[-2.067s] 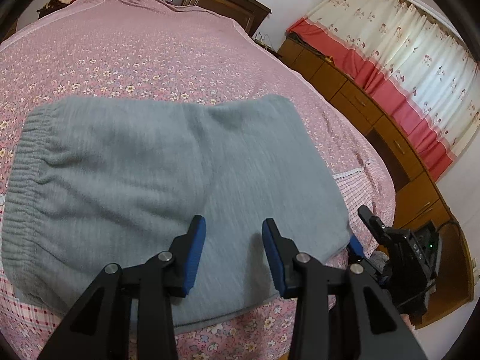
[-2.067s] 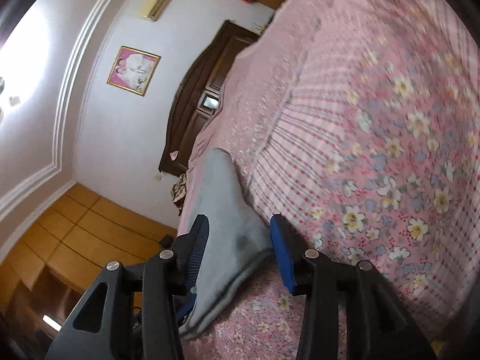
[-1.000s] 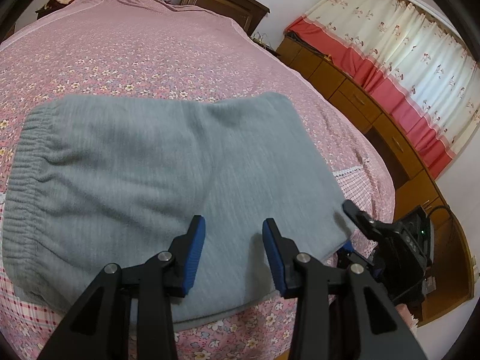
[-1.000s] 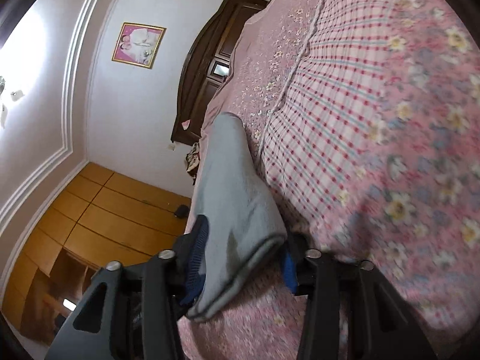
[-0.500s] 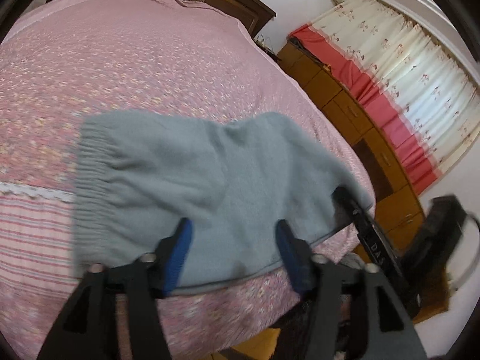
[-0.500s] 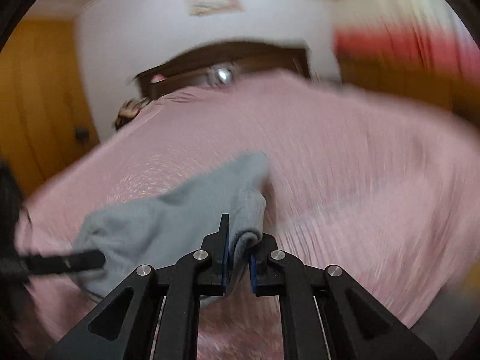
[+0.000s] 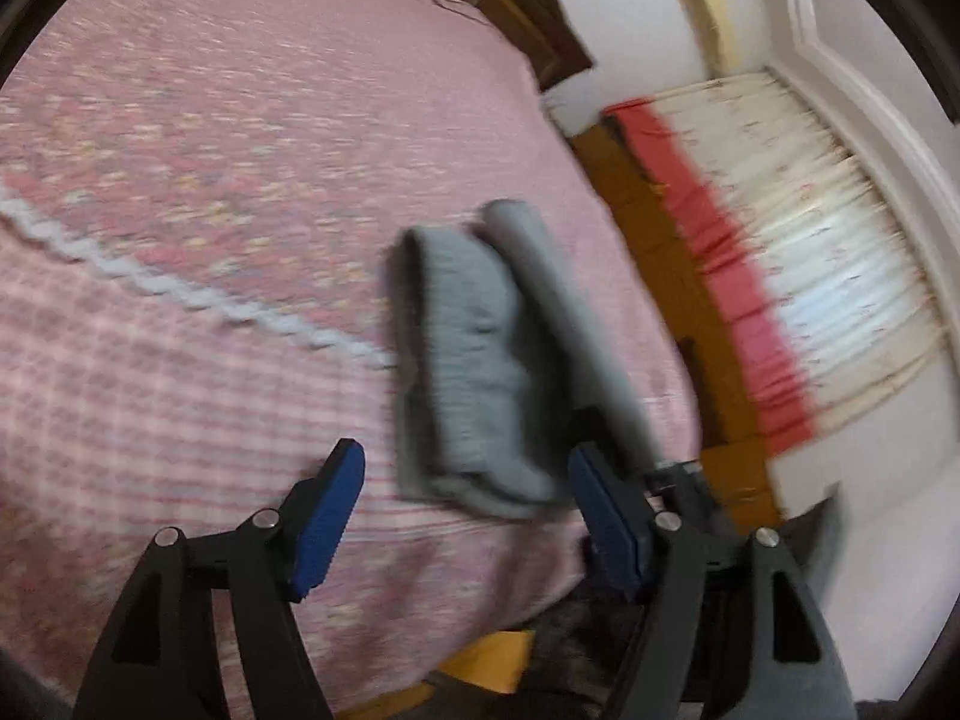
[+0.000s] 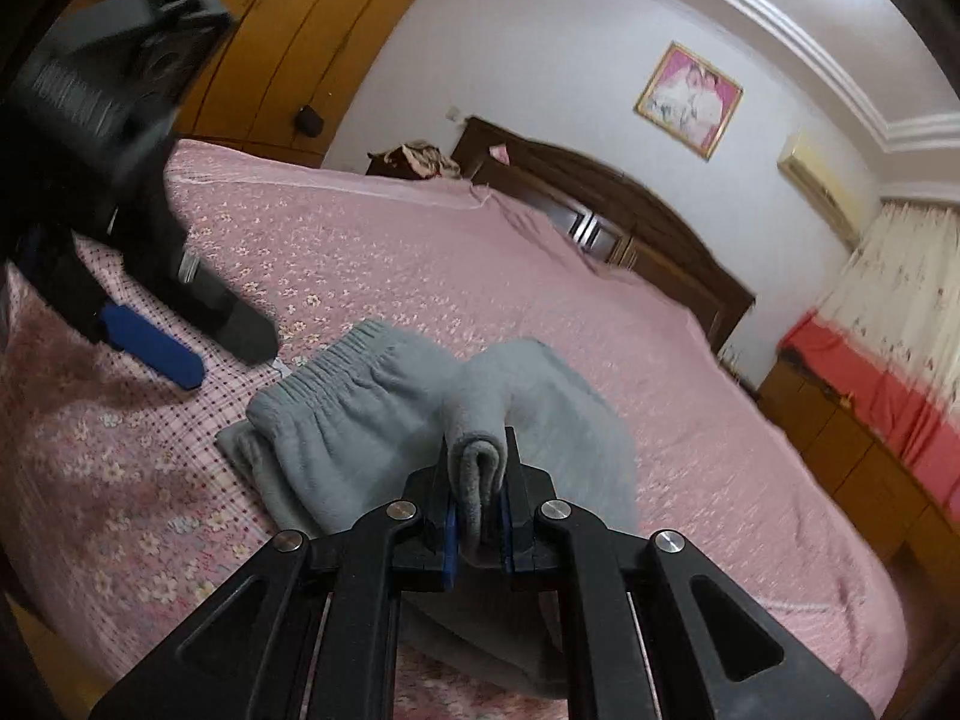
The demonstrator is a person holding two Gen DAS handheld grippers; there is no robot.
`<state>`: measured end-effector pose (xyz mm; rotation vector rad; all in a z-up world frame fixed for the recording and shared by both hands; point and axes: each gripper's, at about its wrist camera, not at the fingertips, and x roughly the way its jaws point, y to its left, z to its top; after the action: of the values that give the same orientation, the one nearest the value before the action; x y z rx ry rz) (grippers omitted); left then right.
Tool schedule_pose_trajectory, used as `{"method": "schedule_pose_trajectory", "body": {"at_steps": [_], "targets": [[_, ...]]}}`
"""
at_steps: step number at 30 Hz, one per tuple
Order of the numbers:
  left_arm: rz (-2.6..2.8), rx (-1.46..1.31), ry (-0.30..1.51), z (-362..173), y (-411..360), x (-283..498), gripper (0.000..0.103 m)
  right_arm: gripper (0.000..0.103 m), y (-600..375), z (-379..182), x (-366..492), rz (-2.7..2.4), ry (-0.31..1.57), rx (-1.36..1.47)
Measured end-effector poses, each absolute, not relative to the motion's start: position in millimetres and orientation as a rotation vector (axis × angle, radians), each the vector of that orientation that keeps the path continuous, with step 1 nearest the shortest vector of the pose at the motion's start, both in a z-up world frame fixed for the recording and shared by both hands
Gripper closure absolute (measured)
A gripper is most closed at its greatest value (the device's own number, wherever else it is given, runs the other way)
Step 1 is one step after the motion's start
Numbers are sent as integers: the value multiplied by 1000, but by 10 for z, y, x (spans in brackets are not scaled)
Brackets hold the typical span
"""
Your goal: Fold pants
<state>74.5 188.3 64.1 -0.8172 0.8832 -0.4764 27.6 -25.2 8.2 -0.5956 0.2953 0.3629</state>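
The grey fleece pants (image 8: 360, 420) lie bunched near the bed's foot edge, elastic waistband towards the left. My right gripper (image 8: 478, 513) is shut on a folded edge of the pants, lifting it above the rest of the cloth. In the left wrist view the pants (image 7: 474, 372) appear as a blurred narrow bundle with one side raised. My left gripper (image 7: 468, 516) is open, wide, holding nothing, just in front of the bundle's near end. The right wrist view shows that gripper (image 8: 198, 348) above the bedspread, left of the waistband.
The pink floral bedspread (image 8: 480, 264) covers a wide bed with a dark wooden headboard (image 8: 630, 222). Wooden cabinets (image 7: 654, 210) and a red-and-cream curtain (image 7: 810, 276) stand beyond the bed's right side. A wooden wardrobe (image 8: 312, 12) is at the left.
My right gripper closed on the pants' edge and has lifted it up and over. My left gripper has pulled off the cloth towards the left and opened wider. The pants look narrower, bunched.
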Motion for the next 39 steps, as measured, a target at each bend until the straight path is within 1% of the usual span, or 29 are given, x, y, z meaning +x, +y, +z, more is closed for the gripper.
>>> {"method": "schedule_pose_trajectory", "body": {"at_steps": [1,3,5,7,11,14,16,17,18,20,21,22,24,25,26,27,28,30,32,34,36,39], "targets": [[-503,-837,877,669,1887,788,27,92,-246,26,234,356,291,-612],[-574,-871,879,728,1878,923,16,92,-231,-35,219,345,276,-650],[-648,-899,910,750,1806,1058,12,92,-168,-99,183,323,257,-698],[-696,-881,953,742,1660,1118,12,92,-87,-146,189,309,245,-750],[-696,-748,1029,801,1337,1232,12,92,29,-252,110,275,196,-874],[-704,-736,1059,777,1226,1301,12,92,61,-286,10,258,150,-915],[-714,-750,1066,769,1178,1336,13,83,74,-337,-56,255,132,-943],[-719,-744,1079,780,1152,1365,14,66,89,-372,-78,250,121,-968],[-716,-732,1086,783,1124,1380,17,53,103,-419,-112,235,105,-996],[-706,-705,1105,807,1028,1423,24,46,97,-486,-179,208,75,-1020],[-713,-707,1111,802,1000,1430,33,46,84,-501,-202,211,74,-1021],[-719,-711,1114,807,974,1431,38,45,56,-518,-219,224,89,-1009],[-721,-708,1124,800,863,1426,55,45,1,-549,-246,236,123,-975],[-704,-689,1128,811,832,1435,61,45,-12,-551,-263,233,137,-950],[-682,-669,1135,812,806,1445,71,43,-29,-551,-304,229,145,-922],[-666,-658,1136,810,786,1459,79,40,-66,-523,-308,230,154,-889],[-664,-661,1131,811,759,1483,83,38,-127,-451,-307,239,170,-828],[-664,-673,1105,855,765,1477,88,32,-217,-358,-293,255,188,-735],[-680,-696,1049,962,811,1467,90,31,-300,-256,-240,279,223,-606],[-694,-710,1006,1092,859,1436,90,30,-375,-143,-200,308,254,-463],[-693,-676,980,1232,854,1421,90,26,-447,-59,-153,311,272,-334],[-693,-652,965,1342,888,1365,91,25,-646,10,-113,261,272,-81]]}}
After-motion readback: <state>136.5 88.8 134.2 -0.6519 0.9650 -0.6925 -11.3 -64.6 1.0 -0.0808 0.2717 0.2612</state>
